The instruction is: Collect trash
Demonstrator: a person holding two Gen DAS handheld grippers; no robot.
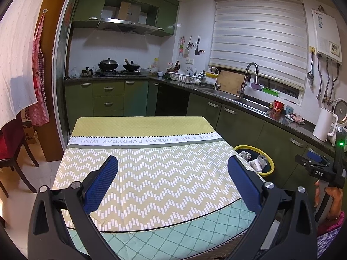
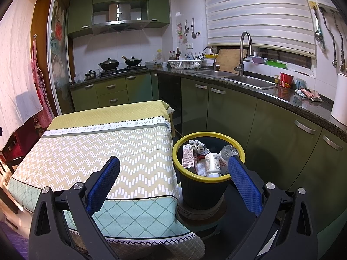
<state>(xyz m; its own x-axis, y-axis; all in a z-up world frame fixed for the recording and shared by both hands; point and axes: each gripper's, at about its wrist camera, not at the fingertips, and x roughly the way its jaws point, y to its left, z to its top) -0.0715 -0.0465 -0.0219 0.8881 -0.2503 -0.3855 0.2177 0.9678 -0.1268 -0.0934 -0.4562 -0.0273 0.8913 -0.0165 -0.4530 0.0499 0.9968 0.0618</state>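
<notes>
A black trash bin with a yellow rim stands on the floor at the table's right side; it also shows in the left wrist view. It holds a white pill bottle, a pink carton, a clear plastic bottle and crumpled wrappers. My left gripper is open and empty above the patterned tablecloth. My right gripper is open and empty, above the table's right edge and the bin. The right gripper's body shows in the left wrist view, held by a hand.
Green kitchen cabinets and a dark counter with a sink run along the right. A stove with woks is at the back. A white kettle stands on the counter. A dark chair stands at the left.
</notes>
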